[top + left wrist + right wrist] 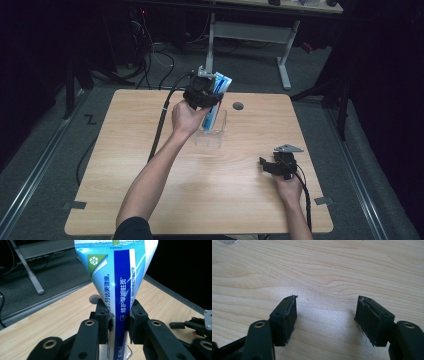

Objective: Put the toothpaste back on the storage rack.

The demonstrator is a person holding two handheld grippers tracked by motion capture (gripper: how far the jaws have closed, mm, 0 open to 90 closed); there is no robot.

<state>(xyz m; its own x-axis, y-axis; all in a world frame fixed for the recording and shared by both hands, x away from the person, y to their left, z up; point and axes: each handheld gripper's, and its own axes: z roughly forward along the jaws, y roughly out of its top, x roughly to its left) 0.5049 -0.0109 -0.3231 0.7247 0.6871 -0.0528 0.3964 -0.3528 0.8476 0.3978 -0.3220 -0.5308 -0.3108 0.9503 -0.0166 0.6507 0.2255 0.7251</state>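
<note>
High view first: my left gripper [207, 95] is up at the far side of the light wooden table [125, 175], and it's got hold of one blue-and-white plastic toothpaste tube [218, 95], the only tube I can count. Left gripper view confirms it: both black pads [104, 323] are squeezed onto the tube's [117, 277] blue stripe, one pad either side, flat crimped end pointing up and away from me. Directly beneath my jaws sits one clear square plastic container [212, 131], and the tube's lower end dips down into it; whether it touches the bottom, I can't tell. Just beyond the gripper there's one small grey round cap [238, 106] set in the tabletop.

Over to my other hand: one right gripper [268, 165], low over the near right part of the table, well apart from the container. Right gripper view shows its two pads [287, 320] spread wide, bare wood [324, 277] between them, nothing held.
</note>
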